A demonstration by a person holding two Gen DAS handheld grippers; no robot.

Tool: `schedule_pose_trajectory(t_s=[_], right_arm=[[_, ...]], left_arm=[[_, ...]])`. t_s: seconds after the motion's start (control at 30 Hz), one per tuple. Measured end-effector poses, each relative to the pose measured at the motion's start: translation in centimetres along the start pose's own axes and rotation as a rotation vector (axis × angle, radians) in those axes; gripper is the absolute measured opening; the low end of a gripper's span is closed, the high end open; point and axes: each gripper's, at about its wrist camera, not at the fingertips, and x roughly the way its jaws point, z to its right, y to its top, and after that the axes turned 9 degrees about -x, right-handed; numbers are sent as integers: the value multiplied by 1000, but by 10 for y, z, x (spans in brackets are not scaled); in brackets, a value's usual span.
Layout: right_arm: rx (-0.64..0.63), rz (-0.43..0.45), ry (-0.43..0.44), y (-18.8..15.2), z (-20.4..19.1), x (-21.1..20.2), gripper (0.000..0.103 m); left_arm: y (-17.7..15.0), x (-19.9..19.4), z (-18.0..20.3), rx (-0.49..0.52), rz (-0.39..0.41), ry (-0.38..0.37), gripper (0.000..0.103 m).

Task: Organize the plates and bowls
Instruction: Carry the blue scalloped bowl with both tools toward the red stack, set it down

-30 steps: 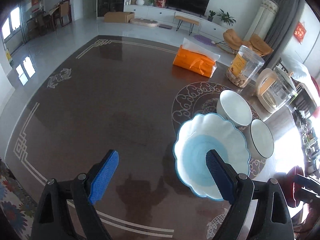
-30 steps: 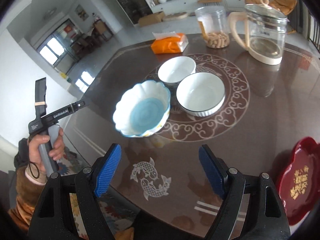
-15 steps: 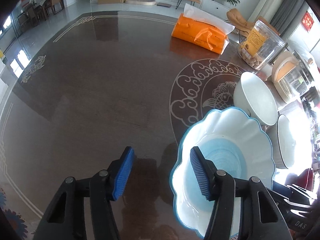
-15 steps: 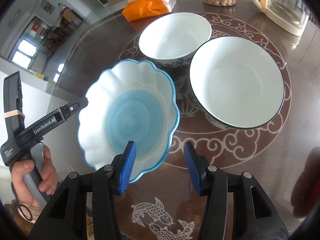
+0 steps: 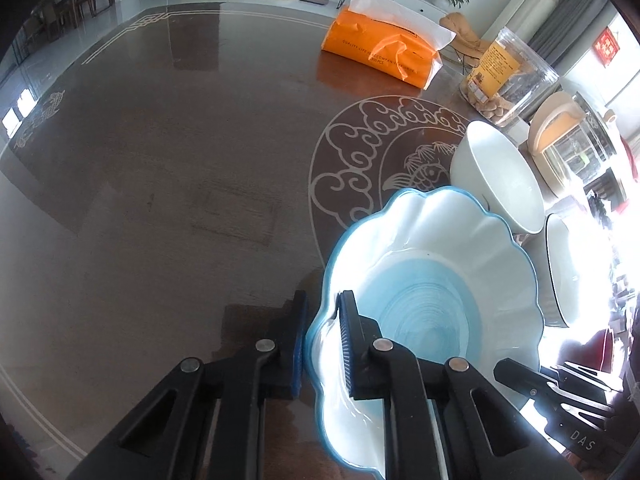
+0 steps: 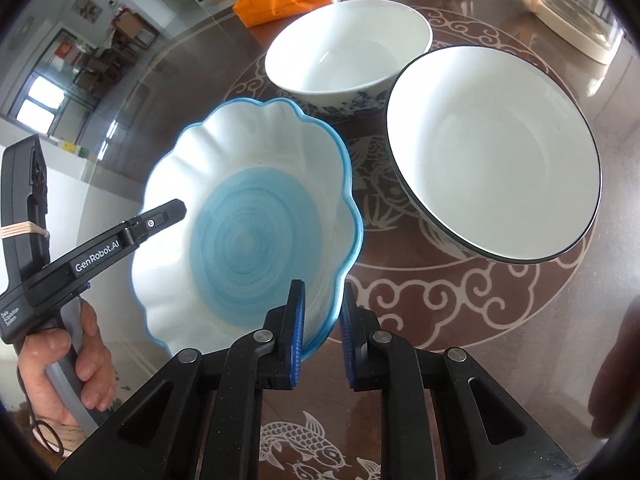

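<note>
A scalloped white bowl with a blue centre and blue rim sits on the dark table. My left gripper is shut on its left rim, one finger inside and one outside. My right gripper is shut on its near rim the same way. The left gripper also shows in the right wrist view, reaching over the bowl's left side. A white bowl with blue pattern and a black-rimmed white bowl stand just beyond it.
An orange tissue pack, a clear snack jar and a glass pitcher stand at the back of the dark patterned table. A red tray is barely visible at the right.
Both grippers have come in over the scalloped bowl and closed from wide open onto its rim, the left on the left side, the right on the near side.
</note>
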Motion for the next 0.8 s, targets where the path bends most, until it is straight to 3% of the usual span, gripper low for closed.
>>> schedule_pose_trajectory(t_s=[0.23,0.5,0.8], right_arm=[[-26,15,-3,-5,4,-1,16],[-49,16,28,-42,19,-29,16],[-53,26,-13,-88,58,-64,16]], left_arm=[[-24,-22,-4,-19,24,-34,10],[-79,-49,4,-11,37,-65,10],[-138,-54,55,56,57,-87,10]])
